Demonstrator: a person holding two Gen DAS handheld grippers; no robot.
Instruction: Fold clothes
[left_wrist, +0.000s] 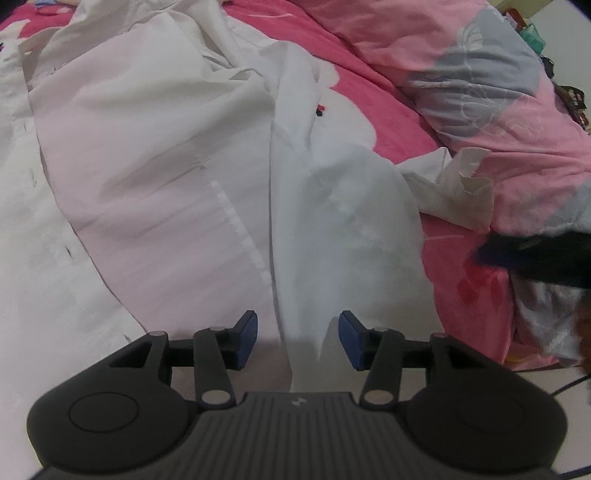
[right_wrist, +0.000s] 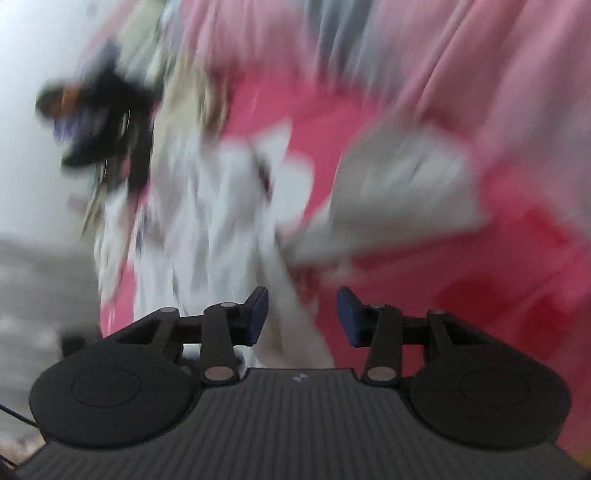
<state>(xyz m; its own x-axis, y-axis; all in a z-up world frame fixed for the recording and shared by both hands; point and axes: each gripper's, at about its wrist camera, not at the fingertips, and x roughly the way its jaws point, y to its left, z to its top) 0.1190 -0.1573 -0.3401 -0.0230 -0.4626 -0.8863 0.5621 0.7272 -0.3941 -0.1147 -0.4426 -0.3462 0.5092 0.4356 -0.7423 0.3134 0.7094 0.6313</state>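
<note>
White shirt (left_wrist: 155, 155) lies spread open on the pink bed (left_wrist: 399, 122), placket left, one sleeve (left_wrist: 443, 184) crumpled at the right edge. Left tongs (left_wrist: 297, 339) apart, a side fold of cloth between them, not pinched. Right tongs (right_wrist: 301, 317) apart too; that view is smeared by motion. We judge the cloth thin, light, limp, slippery; best gripped at seams, hem or cuff, never mid-panel.
</note>
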